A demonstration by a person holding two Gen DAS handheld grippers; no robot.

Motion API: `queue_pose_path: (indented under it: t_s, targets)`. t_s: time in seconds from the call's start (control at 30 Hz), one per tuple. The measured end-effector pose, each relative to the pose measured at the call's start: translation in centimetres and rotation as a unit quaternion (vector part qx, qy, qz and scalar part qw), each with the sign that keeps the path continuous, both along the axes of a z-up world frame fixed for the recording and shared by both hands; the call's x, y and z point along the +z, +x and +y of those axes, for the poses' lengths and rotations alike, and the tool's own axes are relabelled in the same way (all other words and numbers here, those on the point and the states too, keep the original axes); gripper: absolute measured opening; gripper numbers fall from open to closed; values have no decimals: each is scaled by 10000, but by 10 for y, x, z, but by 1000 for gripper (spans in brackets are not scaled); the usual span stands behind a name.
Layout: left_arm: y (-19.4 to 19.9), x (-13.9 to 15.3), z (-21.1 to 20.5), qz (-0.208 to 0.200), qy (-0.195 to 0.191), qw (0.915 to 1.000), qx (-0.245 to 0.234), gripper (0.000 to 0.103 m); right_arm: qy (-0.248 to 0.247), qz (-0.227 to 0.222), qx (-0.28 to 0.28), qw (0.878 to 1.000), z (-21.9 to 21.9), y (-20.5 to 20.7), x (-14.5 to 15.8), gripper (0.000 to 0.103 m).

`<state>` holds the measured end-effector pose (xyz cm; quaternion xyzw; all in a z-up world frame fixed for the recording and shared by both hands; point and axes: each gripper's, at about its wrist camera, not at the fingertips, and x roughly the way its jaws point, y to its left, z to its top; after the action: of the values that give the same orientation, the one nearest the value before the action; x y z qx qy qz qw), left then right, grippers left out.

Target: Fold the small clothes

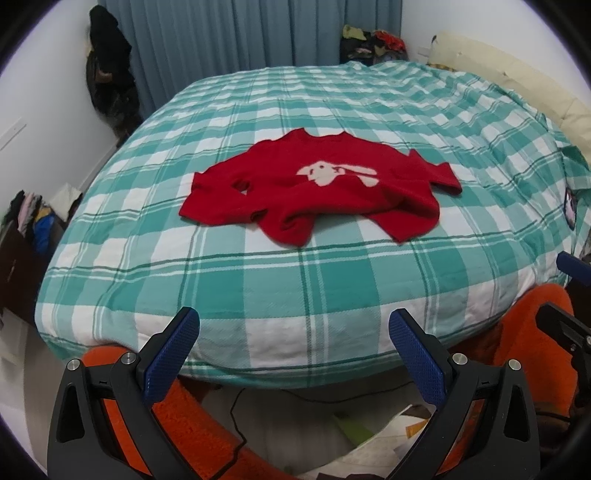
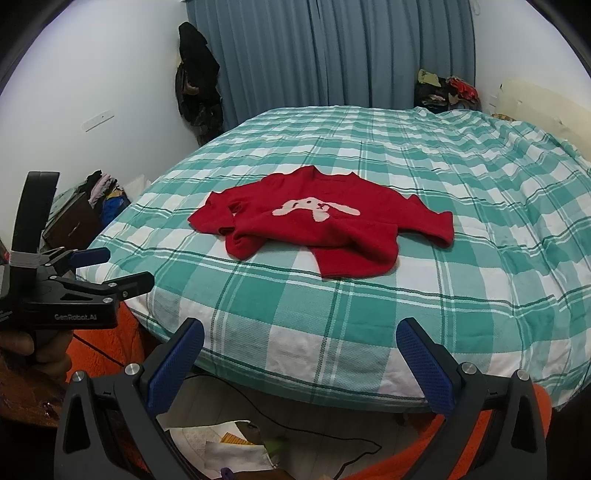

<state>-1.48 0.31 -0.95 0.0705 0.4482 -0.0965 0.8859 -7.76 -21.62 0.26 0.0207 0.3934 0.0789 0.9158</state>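
A small red sweater with a pale rabbit on its chest lies spread, rumpled at the hem, on a green-and-white checked bedspread. It also shows in the right wrist view, on the same bedspread. My left gripper is open and empty, held over the bed's near edge, well short of the sweater. My right gripper is open and empty, also at the near edge. The left gripper shows again at the left of the right wrist view, jaws apart.
Blue curtains hang behind the bed. Dark clothes hang on the left wall. Clothes piles sit at the far right corner and on a low cabinet at left. Papers and a cable lie on the floor.
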Motion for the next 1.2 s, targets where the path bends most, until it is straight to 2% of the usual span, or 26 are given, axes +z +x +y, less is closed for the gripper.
queue_pose_path:
  t_s: [0.67, 0.77, 0.83, 0.87, 0.93, 1.0, 1.03, 1.07, 1.1, 1.2]
  targets:
    - [9, -10, 0, 177, 45, 9998, 71, 102, -24, 79, 187, 9998, 7, 9, -7, 103]
    - [12, -14, 1, 244, 39, 9996, 108, 102, 51, -67, 253, 9996, 2, 16, -8, 103]
    - [14, -17, 2, 289, 21, 9995, 130, 102, 205, -326, 346, 9987, -4, 25, -12, 103]
    - [15, -19, 2, 314, 13, 9994, 147, 102, 380, -415, 427, 9975, -10, 36, -23, 103]
    - [16, -20, 3, 336, 19, 9993, 173, 102, 876, -179, 522, 9946, -21, 66, -54, 101]
    - [15, -19, 6, 314, 46, 9992, 224, 102, 1635, 448, 338, 9849, -36, 104, -99, 89]
    - [14, -19, 8, 300, 60, 9992, 259, 102, 1960, 788, 251, 9771, -42, 122, -122, 77]
    - [14, -19, 12, 288, 72, 9991, 315, 102, 2105, 993, 153, 9724, -45, 134, -137, 73]
    - [13, -19, 15, 290, 77, 9988, 376, 102, 2235, 1154, -3, 9679, -47, 146, -154, 73]
    - [15, -25, 26, 416, 70, 9973, 593, 102, 2801, 1146, -643, 9509, -61, 174, -188, 66]
